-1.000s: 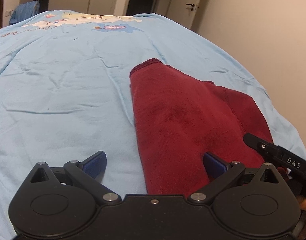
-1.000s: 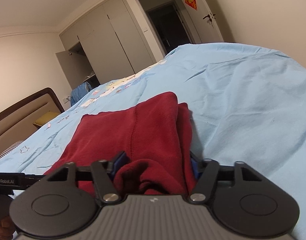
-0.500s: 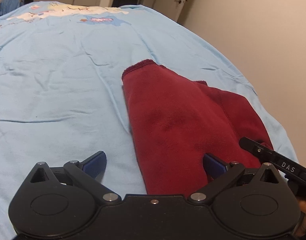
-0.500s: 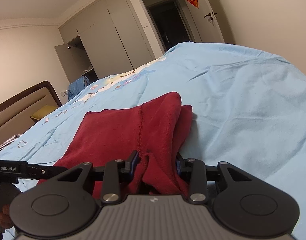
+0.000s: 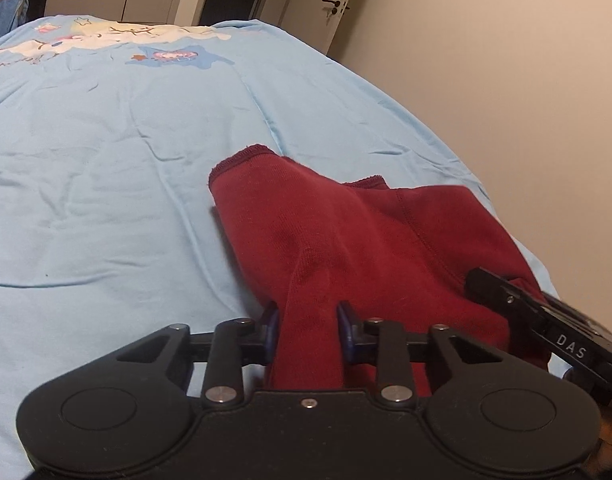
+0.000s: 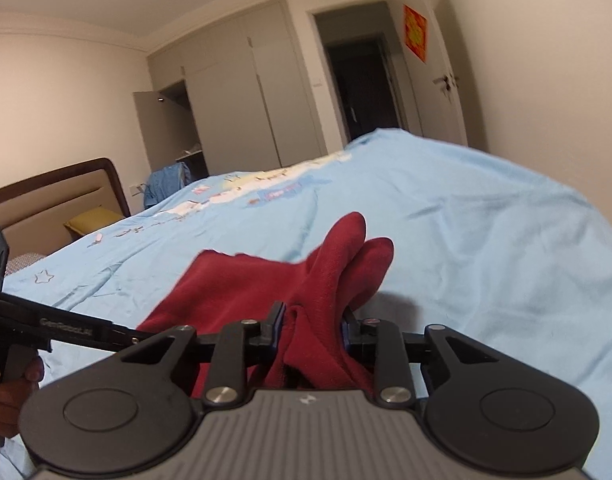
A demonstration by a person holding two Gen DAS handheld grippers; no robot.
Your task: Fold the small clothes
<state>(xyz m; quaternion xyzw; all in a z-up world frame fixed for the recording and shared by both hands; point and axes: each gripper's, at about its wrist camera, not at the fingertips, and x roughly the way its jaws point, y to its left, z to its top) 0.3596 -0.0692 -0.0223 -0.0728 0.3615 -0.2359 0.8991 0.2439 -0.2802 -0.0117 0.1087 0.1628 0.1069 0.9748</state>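
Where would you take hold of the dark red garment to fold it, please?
By its near edge, coming in low from the near side: the dark red garment lies on the blue bedsheet with that edge bunched up, where the left tool and right tool grip it.

Light-blue bedsheet; grey wardrobe; perhaps a yellow pillow.
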